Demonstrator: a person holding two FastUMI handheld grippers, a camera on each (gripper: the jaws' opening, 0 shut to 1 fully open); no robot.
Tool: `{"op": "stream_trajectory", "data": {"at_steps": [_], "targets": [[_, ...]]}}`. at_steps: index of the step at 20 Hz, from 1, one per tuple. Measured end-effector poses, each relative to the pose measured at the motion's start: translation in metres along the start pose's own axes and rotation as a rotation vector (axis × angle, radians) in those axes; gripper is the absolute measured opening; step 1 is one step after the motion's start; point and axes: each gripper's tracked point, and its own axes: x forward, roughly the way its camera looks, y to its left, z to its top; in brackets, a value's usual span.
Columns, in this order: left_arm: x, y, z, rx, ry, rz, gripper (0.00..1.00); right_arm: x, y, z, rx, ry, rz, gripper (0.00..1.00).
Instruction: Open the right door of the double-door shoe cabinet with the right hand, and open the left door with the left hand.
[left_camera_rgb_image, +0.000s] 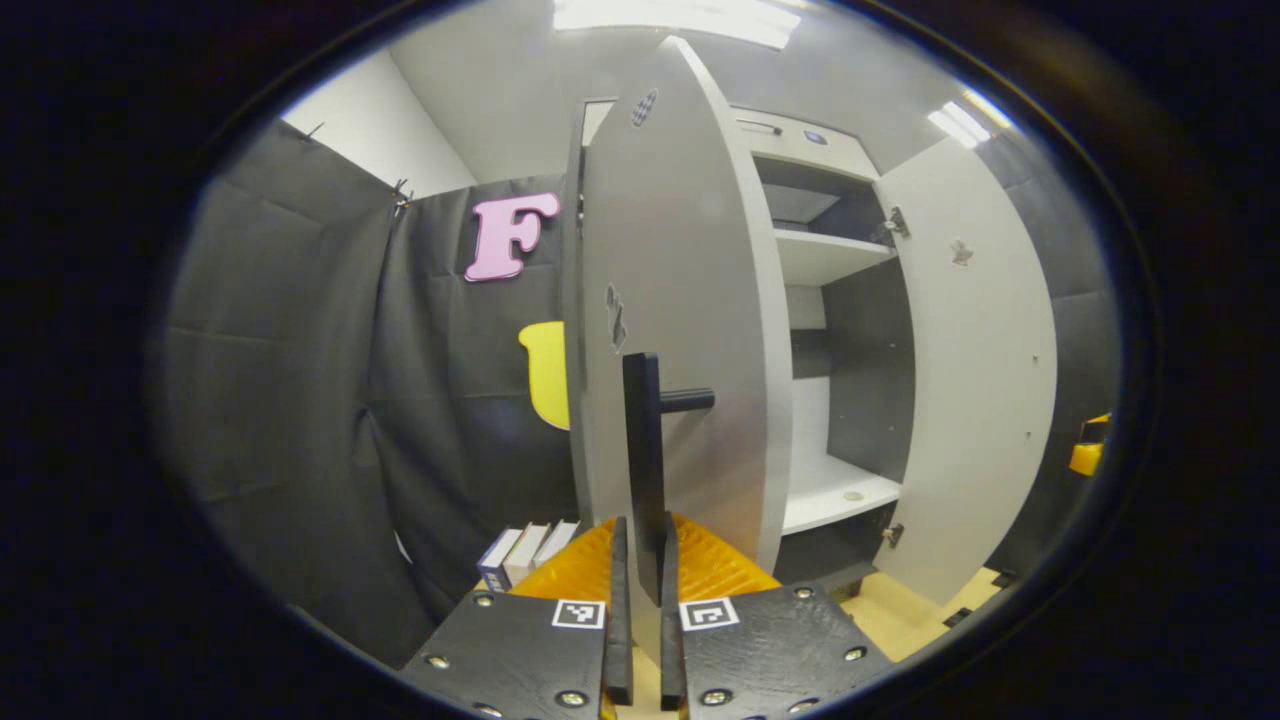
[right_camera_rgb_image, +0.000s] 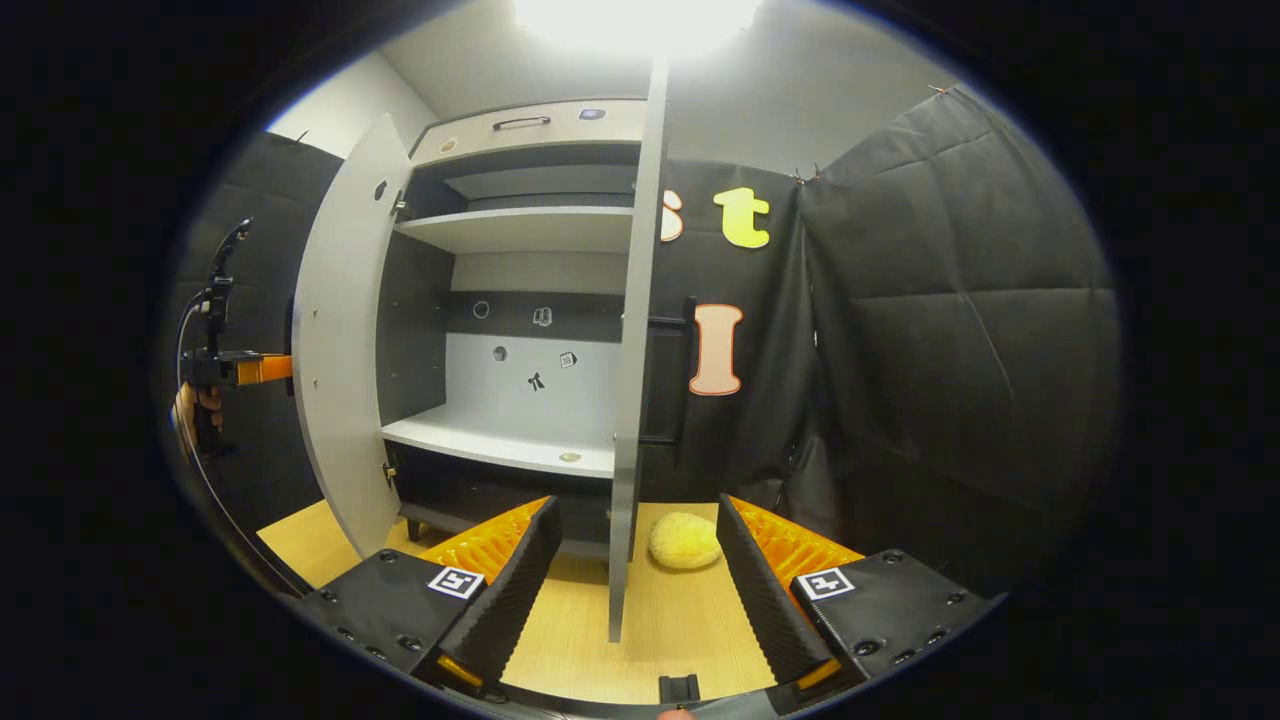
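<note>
Left gripper view: the left tongs (left_camera_rgb_image: 640, 600) are clamped on the black handle (left_camera_rgb_image: 645, 455) of the left door (left_camera_rgb_image: 690, 330), which stands swung out from the shoe cabinet (left_camera_rgb_image: 820, 255); right door (left_camera_rgb_image: 975, 380) also open. Right gripper view: right tongs (right_camera_rgb_image: 632, 580) spread apart, astride the right door's edge (right_camera_rgb_image: 632, 400); a yellow ball (right_camera_rgb_image: 684, 540) lies on the floor beyond.

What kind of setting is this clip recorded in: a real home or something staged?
Most likely a staged recording booth, not a lived-in home. Black cloth hangs as the walls, a lone shoe cabinet stands with bare shelves and both doors open, and the left gripper carries printed square markers while clamped on the left door's handle.
</note>
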Motion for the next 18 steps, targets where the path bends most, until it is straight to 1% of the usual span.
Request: {"op": "stream_trajectory", "data": {"at_steps": [1,2,3,4,5,6,7,8,10,11,12,18], "targets": [[-0.001,0.007,-0.002,0.015,0.013,0.014,0.13,-0.001,0.003,-0.001,-0.003,0.001,0.003,0.98],[-0.003,0.016,-0.001,0.032,0.009,0.044,0.12,-0.003,0.005,0.000,-0.008,-0.001,0.006,0.98],[-0.002,0.028,-0.002,0.059,0.009,0.084,0.06,-0.004,0.006,0.000,-0.013,-0.001,0.008,0.98],[-0.001,0.037,-0.004,0.060,0.002,0.090,0.04,-0.004,0.007,0.001,-0.019,-0.003,0.008,0.98],[0.000,0.039,-0.007,-0.003,0.006,0.077,0.02,-0.005,0.007,0.003,-0.023,-0.006,0.007,0.98],[-0.001,0.040,-0.007,-0.063,0.004,0.070,0.02,-0.005,0.007,0.004,-0.024,-0.008,0.007,0.97],[0.000,0.038,-0.005,-0.060,-0.004,0.053,0.00,-0.005,0.007,0.005,-0.023,-0.009,0.007,0.98],[-0.001,0.040,-0.006,-0.045,-0.006,0.041,0.02,-0.005,0.008,0.006,-0.022,-0.009,0.008,0.98],[-0.002,0.046,-0.006,-0.014,-0.017,0.045,0.03,-0.004,0.008,0.009,-0.026,-0.014,0.004,0.98],[-0.001,0.047,-0.007,-0.016,-0.017,0.044,0.00,-0.005,0.008,0.010,-0.027,-0.015,0.004,0.97],[-0.002,0.046,-0.008,-0.028,-0.017,0.044,0.02,-0.005,0.009,0.011,-0.028,-0.016,0.006,0.98],[-0.002,0.044,-0.007,-0.028,-0.020,0.054,0.02,-0.003,0.012,0.012,-0.027,-0.015,0.009,0.98]]}}
